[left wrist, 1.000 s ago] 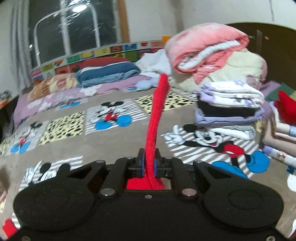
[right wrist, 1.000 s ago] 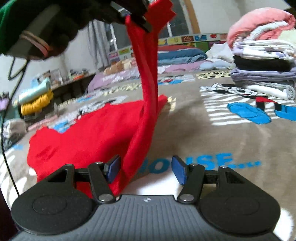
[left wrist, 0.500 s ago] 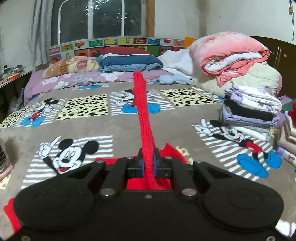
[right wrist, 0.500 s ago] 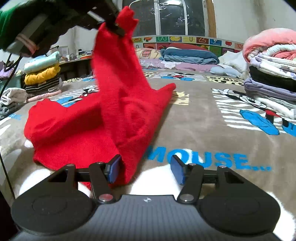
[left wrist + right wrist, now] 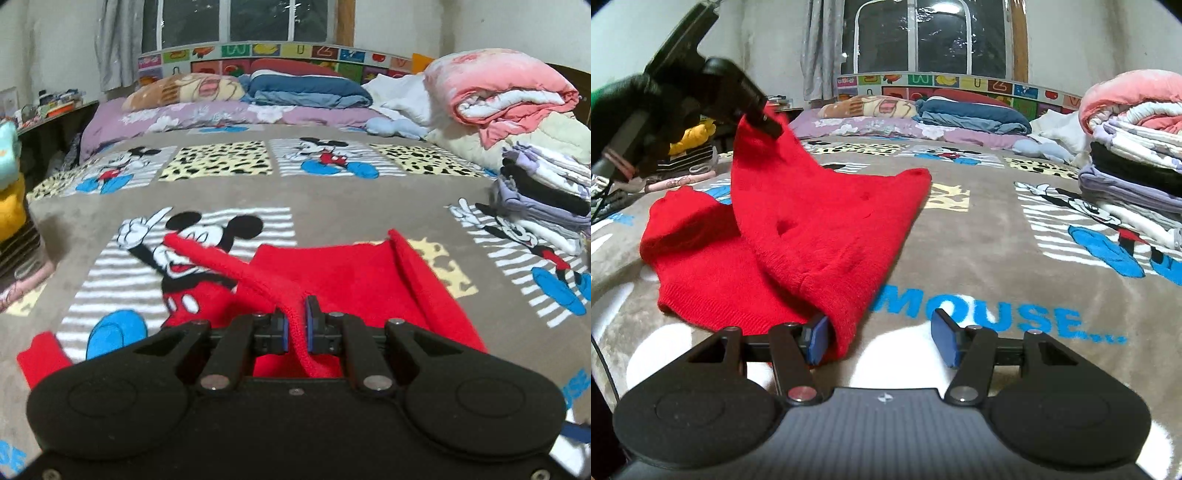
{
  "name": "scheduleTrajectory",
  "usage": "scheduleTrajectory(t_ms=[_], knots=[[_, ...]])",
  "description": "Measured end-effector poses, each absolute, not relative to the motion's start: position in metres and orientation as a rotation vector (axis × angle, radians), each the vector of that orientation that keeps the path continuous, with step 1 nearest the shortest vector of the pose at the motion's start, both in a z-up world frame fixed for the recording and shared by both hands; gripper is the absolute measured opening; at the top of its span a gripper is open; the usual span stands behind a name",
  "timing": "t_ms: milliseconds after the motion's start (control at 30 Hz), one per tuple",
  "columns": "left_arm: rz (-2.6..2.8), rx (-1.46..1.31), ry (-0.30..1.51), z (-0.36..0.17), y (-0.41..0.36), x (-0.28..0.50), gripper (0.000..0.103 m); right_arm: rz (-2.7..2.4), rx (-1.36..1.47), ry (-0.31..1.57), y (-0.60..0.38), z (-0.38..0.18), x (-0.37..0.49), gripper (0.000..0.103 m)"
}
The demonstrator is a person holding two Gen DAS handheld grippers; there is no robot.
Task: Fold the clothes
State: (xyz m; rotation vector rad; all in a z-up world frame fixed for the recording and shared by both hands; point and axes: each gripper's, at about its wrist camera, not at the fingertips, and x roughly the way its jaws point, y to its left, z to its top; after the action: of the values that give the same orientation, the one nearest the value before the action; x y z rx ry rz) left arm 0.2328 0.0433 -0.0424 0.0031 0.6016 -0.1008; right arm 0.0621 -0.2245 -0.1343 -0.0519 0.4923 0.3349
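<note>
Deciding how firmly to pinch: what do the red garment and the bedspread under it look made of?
Red garment: seemingly soft knit, likely fleece or wool blend; fuzzy matte nap, ribbed hem, limp drape from the left gripper. Bedspread: looks like plush printed fleece, short matte pile.

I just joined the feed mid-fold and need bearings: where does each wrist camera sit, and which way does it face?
Left wrist: behind the left gripper, shut on the red sweater, facing the headboard.
Right wrist: behind the open right gripper, low over the blanket, showing the left gripper and a gloved hand.
Shared: sweater, blanket, folded pile.
</note>
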Motion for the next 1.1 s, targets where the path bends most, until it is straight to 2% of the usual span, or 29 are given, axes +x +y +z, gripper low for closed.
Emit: scheduleTrajectory(t_ms=[667,933,1100], knots=[[-0.09,-0.01,0.613,-0.081,0.061,0.224,0.007,0.356,-0.166,0.497,-0.219,-0.127,0.043,0.058],[-0.112,-0.091,0.58,-0.082,0.074,0.22,0.007,0.471,-0.252,0.366,-0.193,-0.116,0.031,0.058],[-0.089,-0.069,0.64,-0.101,0.074,0.228,0.007,0.535,-0.226,0.455,-0.181,-0.12,0.049,0.06]])
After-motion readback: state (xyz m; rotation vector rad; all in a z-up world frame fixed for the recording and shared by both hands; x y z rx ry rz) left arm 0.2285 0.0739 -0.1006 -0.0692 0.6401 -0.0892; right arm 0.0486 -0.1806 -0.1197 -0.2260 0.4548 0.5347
